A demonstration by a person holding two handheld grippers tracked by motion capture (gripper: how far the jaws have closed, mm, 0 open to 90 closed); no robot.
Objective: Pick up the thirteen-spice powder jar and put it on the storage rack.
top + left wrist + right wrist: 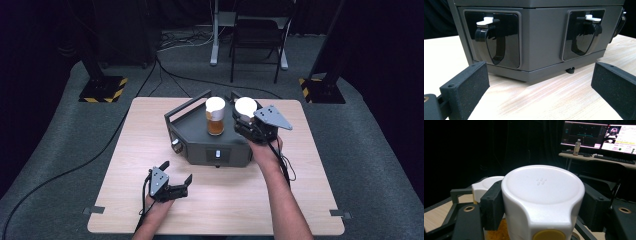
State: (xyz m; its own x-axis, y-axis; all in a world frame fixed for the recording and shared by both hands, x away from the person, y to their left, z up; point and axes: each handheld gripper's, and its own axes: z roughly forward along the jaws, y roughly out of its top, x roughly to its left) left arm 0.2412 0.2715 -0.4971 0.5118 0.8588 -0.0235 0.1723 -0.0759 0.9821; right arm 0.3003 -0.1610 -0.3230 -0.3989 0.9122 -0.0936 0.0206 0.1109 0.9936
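So the right gripper point(248, 121) is clamped on a white-lidded jar point(543, 195), jaws pressed against both sides of the lid, up at the right rear of that dark grey rack point(200, 142) sitting mid-table. There's amber-coloured stuff in the jar below the lid. A second jar point(215, 116), same white lid and same amber contents, stands upright on the rack just to the left of the held one, so it's pretty close quarters there. The rack's black rail point(187, 106) runs along its left rear edge, right next to that second jar.

The left gripper point(176, 179) is down on the wooden table point(280, 200) in front of the rack, jaws spread wide with nothing between them, pointed at the rack's front face. From its own view you get two glossy black recesses with latch handles point(490, 40) topped by little white tabs.

Further off: a folding chair point(257, 42) behind the table, yellow-black striped stand bases point(104, 89) on the floor, and a desk with monitors point(599, 137) and a bottle point(576, 147).
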